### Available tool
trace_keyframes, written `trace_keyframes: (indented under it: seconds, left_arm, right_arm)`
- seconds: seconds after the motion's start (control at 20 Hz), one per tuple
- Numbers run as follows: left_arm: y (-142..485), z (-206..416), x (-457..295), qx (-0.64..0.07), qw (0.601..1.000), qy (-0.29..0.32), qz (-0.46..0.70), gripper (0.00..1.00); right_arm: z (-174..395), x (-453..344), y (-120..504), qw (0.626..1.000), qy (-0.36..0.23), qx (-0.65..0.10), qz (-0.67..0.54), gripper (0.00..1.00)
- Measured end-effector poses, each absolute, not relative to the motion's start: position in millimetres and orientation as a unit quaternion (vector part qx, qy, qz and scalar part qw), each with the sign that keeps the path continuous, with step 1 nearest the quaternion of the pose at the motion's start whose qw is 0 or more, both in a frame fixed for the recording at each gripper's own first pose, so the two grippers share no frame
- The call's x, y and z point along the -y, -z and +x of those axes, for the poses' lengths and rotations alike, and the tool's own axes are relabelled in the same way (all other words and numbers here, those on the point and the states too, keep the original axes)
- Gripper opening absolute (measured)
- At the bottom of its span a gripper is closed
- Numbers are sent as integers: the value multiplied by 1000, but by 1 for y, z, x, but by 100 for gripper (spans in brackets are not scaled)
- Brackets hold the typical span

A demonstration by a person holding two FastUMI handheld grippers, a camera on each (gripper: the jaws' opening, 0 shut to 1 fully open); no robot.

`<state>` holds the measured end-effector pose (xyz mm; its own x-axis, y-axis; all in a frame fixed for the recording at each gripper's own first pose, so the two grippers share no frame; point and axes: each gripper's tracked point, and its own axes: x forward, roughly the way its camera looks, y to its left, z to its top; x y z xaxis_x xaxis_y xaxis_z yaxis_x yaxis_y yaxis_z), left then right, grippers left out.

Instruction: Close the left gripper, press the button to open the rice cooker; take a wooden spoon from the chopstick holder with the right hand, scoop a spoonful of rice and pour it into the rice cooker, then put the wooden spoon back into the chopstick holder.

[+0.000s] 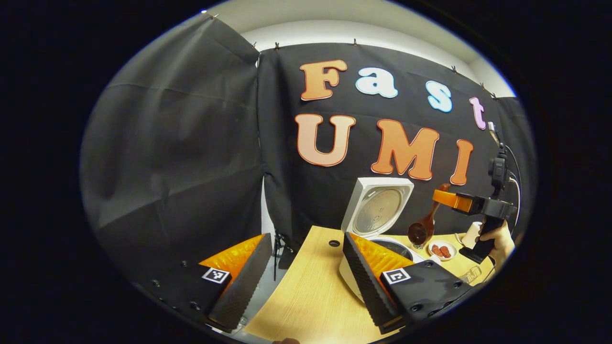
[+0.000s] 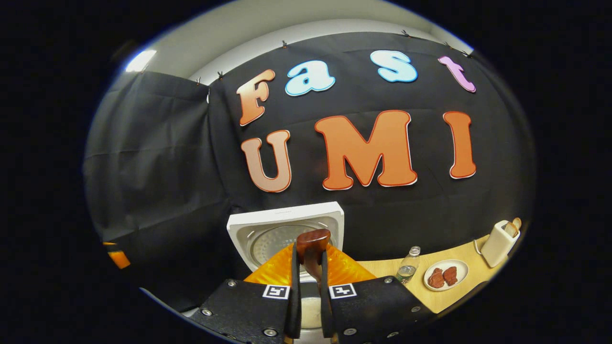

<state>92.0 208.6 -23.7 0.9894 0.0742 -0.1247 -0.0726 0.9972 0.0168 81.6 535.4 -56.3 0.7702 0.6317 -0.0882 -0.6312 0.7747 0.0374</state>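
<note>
The white rice cooker (image 1: 347, 274) stands on the table with its lid (image 1: 377, 210) raised upright. In the left gripper view my left gripper (image 1: 303, 282) is open with nothing between its fingers, low over the table just left of the cooker. My right gripper (image 1: 437, 196), held by a hand (image 1: 503, 241), hangs to the right of the lid, shut on the wooden spoon (image 1: 425, 224), whose dark bowl points down. In the right gripper view the right gripper (image 2: 308, 260) pinches the spoon handle (image 2: 313, 239) in front of the open lid (image 2: 267, 224). Something white shows low between the fingers.
A wooden table (image 1: 306, 301) carries a small clear bottle (image 2: 408, 265), a white plate (image 2: 458, 268) with red pieces and a white toaster (image 2: 497, 243) at the right. The table's left edge lies under my left finger (image 1: 241, 282). Black cloth walls close in behind.
</note>
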Motion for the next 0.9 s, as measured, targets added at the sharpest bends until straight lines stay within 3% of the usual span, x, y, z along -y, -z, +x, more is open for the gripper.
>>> trace_keyframes:
  seconds: [0.35, 0.55, 0.9]
  left_arm:
    - [30, 85, -210, -71, 996, -46, 13, 100]
    - [23, 83, -204, -64, 997, -45, 1, 100]
    - [-2, 91, -178, -37, 998, -40, -21, 100]
  right_arm:
    - [68, -541, 62, 936, -347, -38, -36, 16]
    - [65, -533, 59, 934, -353, -56, 14, 16]
    - [81, -440, 49, 944, -309, -70, 89, 16]
